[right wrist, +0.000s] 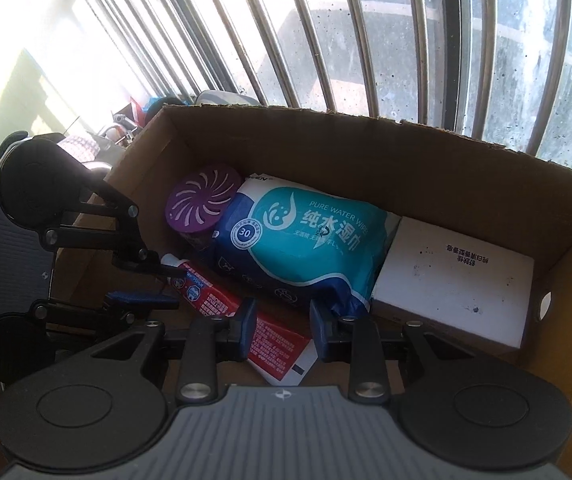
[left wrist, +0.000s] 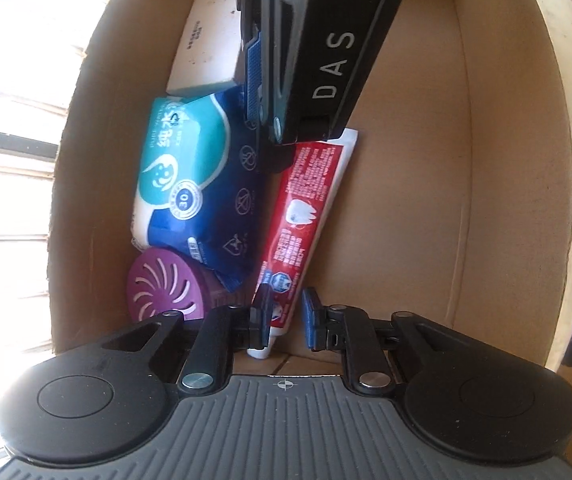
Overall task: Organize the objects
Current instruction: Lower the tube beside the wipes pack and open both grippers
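Note:
A cardboard box (left wrist: 413,128) (right wrist: 365,152) holds a red toothpaste tube (left wrist: 305,208) (right wrist: 246,316), a blue wet-wipes pack (left wrist: 198,184) (right wrist: 305,248), a purple round air freshener (left wrist: 162,288) (right wrist: 202,204) and a white box (left wrist: 210,48) (right wrist: 453,280). My left gripper (left wrist: 287,316) (right wrist: 158,286) is open over the tube's cap end, jaws apart, holding nothing. My right gripper (right wrist: 284,328) (left wrist: 264,100) is open above the tube's flat end, beside the wipes pack, and reaches into the box from the far side in the left wrist view.
A barred window (right wrist: 365,32) stands right behind the box. Bare box floor (left wrist: 405,220) lies beside the tube. Clutter (right wrist: 142,112) sits past the box's left end.

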The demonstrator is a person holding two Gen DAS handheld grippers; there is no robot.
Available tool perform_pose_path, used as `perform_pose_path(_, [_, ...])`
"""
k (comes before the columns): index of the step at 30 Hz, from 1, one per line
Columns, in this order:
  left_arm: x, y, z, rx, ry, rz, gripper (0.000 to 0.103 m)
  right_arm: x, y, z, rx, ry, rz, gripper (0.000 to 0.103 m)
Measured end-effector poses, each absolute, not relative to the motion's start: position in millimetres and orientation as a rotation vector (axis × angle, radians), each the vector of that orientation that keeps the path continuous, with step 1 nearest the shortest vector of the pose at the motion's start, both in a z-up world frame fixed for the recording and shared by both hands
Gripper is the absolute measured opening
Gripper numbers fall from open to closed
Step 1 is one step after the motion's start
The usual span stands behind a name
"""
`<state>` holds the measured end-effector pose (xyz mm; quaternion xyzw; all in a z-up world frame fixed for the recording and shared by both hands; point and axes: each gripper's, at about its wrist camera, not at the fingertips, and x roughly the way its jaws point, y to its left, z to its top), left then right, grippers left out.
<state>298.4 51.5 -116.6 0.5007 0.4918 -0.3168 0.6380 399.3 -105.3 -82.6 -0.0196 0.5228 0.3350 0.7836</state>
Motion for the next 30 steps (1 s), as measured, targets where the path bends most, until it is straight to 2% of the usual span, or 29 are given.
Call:
perform_pose_path(7, [274, 41, -116, 1.171, 0.988, -0.806, 0.02, 399, -117, -78, 0.039, 1.095, 0.764, 0.032])
perform_pose_path(11, [277, 39, -112, 1.074, 0.99, -0.75, 0.017, 400, -119, -78, 0.059, 1.1, 0.766, 0.032])
perform_pose_path(24, [250, 49, -102, 0.939, 0.981, -0.609, 0.019, 396, -121, -76, 0.068, 1.076, 0.776, 0.033])
perform_pose_path(27, [243, 50, -99, 0.94, 0.983, -0.582, 0.022, 396, -123, -76, 0.082, 1.073, 0.774, 0.033])
perform_pose_path(30, [236, 50, -97, 0.947, 0.985, -0.555, 0.029, 395, -123, -74, 0.079, 1.065, 0.773, 0.033])
